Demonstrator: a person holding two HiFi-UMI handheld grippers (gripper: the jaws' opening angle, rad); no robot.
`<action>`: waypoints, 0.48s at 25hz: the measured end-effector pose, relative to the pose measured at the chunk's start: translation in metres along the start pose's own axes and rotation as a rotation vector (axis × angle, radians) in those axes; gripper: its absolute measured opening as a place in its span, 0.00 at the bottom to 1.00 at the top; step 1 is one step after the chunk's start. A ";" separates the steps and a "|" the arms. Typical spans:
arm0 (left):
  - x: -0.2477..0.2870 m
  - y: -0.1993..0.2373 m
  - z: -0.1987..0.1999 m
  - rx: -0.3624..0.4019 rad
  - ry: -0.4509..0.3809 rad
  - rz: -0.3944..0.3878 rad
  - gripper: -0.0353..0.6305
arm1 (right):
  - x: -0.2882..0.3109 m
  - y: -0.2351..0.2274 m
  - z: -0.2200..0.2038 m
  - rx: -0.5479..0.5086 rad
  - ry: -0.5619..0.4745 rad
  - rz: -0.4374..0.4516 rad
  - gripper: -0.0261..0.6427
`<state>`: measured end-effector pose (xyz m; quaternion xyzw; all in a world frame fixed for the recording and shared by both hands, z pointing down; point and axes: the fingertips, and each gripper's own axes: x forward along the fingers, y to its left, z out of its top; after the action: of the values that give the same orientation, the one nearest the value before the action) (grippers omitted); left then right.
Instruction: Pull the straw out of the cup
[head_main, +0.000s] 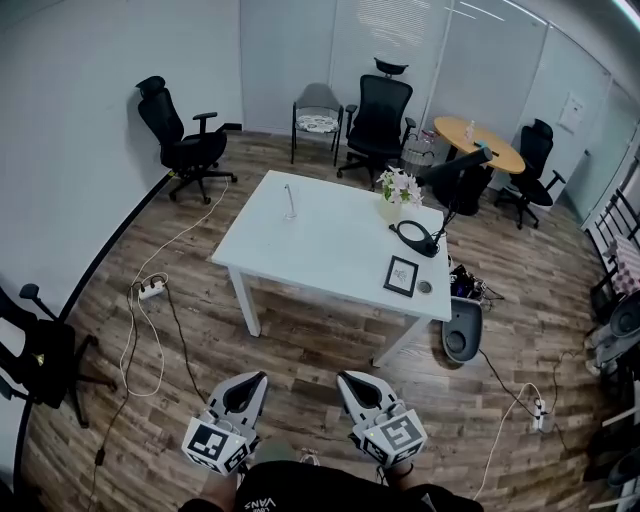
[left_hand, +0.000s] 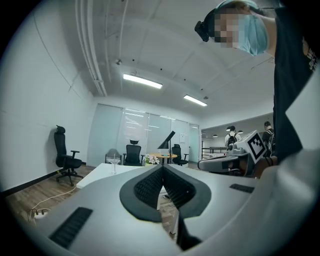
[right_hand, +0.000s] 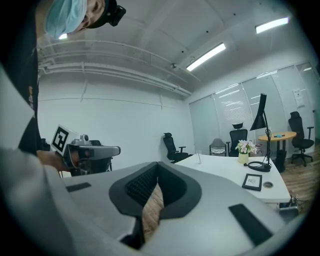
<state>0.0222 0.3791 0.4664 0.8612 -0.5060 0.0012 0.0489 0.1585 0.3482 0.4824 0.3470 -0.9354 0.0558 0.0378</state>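
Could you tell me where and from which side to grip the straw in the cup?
Probably the upper end of the straw, above the cup rim: it looks nearly upright, so level jaws can pinch across it. Approach from the far left table corner where the cup stands.

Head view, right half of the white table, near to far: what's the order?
picture frame → lamp base → flower vase. The cup lies about level with the vase, so it is left out.
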 end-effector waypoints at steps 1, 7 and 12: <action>0.003 0.003 0.000 -0.001 -0.001 0.003 0.07 | 0.003 -0.003 0.000 0.001 0.001 0.002 0.06; 0.025 0.027 0.001 -0.008 -0.003 0.008 0.07 | 0.031 -0.022 0.005 0.004 0.003 0.001 0.06; 0.047 0.063 0.006 -0.012 -0.001 -0.009 0.07 | 0.070 -0.034 0.013 0.003 -0.003 -0.013 0.06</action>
<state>-0.0097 0.3069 0.4684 0.8631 -0.5021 -0.0024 0.0539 0.1280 0.2757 0.4799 0.3532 -0.9331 0.0566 0.0359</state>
